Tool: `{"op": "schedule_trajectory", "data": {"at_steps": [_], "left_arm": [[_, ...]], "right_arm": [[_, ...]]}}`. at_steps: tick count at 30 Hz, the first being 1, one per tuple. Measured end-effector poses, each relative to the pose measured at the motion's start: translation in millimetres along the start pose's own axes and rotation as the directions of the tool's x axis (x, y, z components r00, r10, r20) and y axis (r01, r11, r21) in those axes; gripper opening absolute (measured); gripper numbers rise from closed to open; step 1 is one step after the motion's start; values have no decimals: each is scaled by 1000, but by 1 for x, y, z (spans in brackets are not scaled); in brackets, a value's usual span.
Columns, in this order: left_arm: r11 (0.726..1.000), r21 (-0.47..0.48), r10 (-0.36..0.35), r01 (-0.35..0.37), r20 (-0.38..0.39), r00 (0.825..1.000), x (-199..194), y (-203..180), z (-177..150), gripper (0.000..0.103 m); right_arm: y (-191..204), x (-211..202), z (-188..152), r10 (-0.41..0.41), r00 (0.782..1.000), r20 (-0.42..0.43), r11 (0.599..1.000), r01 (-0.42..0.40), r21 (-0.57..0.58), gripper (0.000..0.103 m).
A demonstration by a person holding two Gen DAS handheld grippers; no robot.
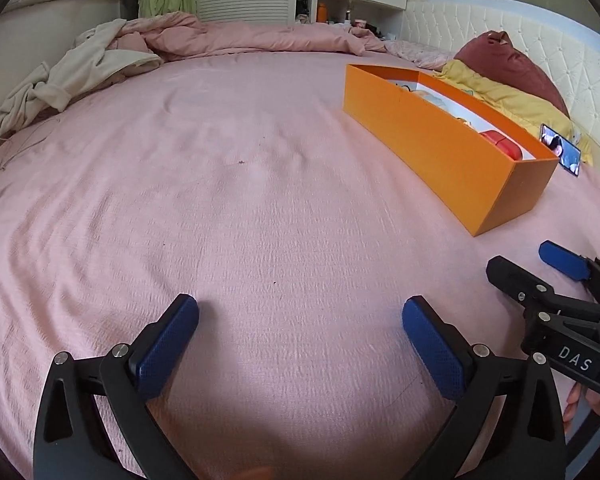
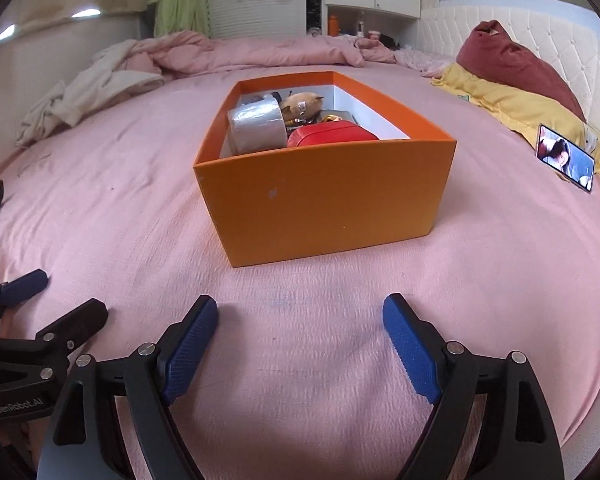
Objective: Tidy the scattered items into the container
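The fingers [image 2: 196, 344] of the right gripper [image 2: 300, 320] stand wide apart at the bottom of the right wrist view, nothing between them but bare pink sheet [image 2: 320, 380]. The left gripper [image 1: 300, 320] is spread just as wide in its own view, lower centre, and also holds nothing; each gripper shows at the lower edge of the other's frame, so the two sit near each other.

Just beyond the right gripper, in the centre of its frame, sits the orange box [image 2: 324, 204], the container. Its short wall faces this camera and its long axis runs away toward the upper part of the frame; in the left wrist view it lies diagonally at centre right. Inside, a silver tape roll [image 2: 256, 126], a red case [image 2: 332, 136] and a tan soft toy [image 2: 302, 104] are already packed.

No loose item shows on the sheet nearby, so the job looks almost finished. The main risk is a low gripper nudging the light box and sliding or tipping it on the soft bedding. Farther off, a phone [image 2: 566, 160] leans against the yellow pillow [image 2: 520, 108] at right; it could be mistaken for clutter.
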State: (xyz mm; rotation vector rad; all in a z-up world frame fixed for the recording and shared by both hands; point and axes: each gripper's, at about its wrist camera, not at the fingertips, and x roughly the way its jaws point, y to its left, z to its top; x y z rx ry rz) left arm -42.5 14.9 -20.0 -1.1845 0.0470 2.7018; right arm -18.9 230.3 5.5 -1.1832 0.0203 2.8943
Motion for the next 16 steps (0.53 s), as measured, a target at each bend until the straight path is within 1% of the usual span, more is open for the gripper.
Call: {"op": "schedule_trajectory", "data": {"at_steps": [9,13,16], "left_arm": [[1000,0,9,-9,-8,1000,2,-2,5,102],[1000,-1,8,-8,-8,1000,1,-2,5,103],[1000,1,10,-10,-8,1000,1,-2,5,103]], "right_arm": [[-1,1,-1,6,1000,5,1000,-6,1,86],[9,3,-1,-1,1000,6,1000,1,8,86],[10,2,-1,-1,1000,6,1000,1,8,87]]}}
